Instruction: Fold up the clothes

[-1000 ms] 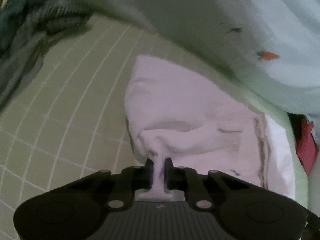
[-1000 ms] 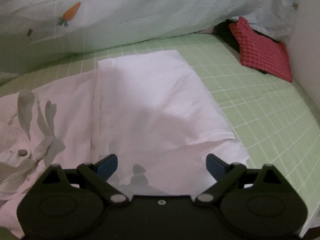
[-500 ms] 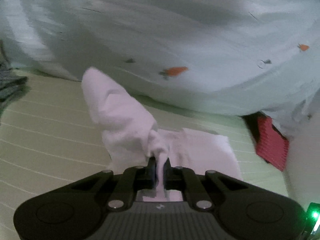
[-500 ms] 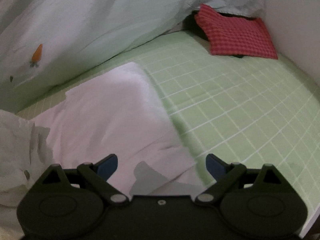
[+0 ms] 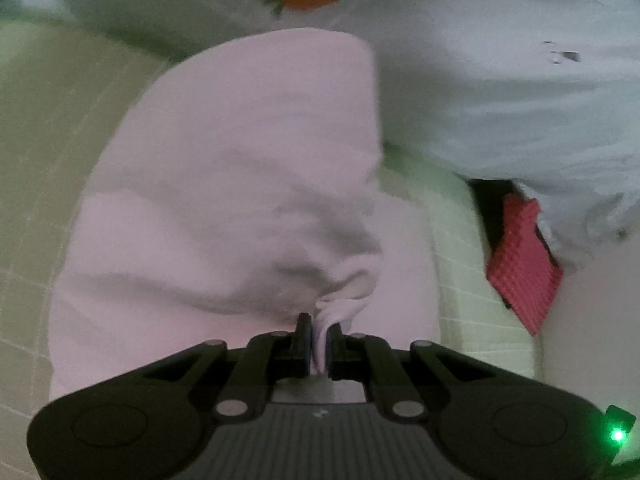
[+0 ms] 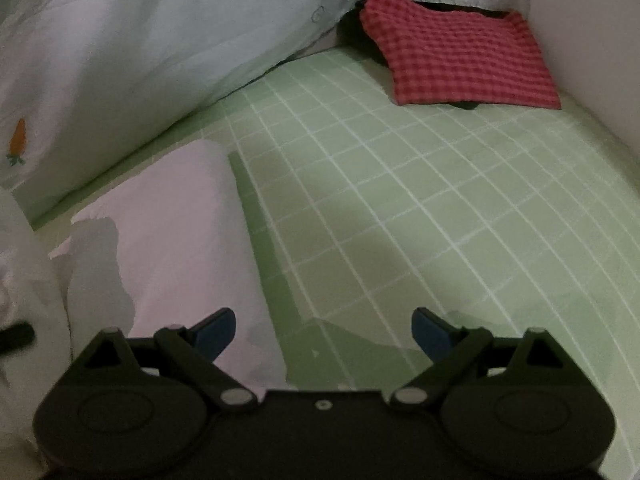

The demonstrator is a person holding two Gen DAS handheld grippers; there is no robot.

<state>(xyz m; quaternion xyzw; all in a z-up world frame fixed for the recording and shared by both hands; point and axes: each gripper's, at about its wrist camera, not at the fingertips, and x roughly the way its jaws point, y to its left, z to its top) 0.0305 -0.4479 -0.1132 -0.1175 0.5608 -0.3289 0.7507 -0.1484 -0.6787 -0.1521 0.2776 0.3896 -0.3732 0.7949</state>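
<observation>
- The left claw (image 5: 318, 344) is seen clamped on a bunched fold of the white garment (image 5: 224, 200), which is pinched between its two fingers and spreads away directly in front of it.
- The right claw (image 6: 324, 334) is held with its blue-tipped fingers (image 6: 216, 330) wide apart and nothing between them; the garment (image 6: 180, 240) lies just left of its left finger, on the green checked bed sheet (image 6: 420, 220).
- The garment is seen as pale, soft and wrinkled near the grip, with a smooth rounded far edge; in the right view a long straight edge is laid along the sheet.
- A pale duvet with carrot prints (image 5: 480, 60) is piled behind the garment.
- A red checked cloth (image 6: 460, 44) is seen well apart, at the far corner beside a white wall (image 6: 592, 60).
</observation>
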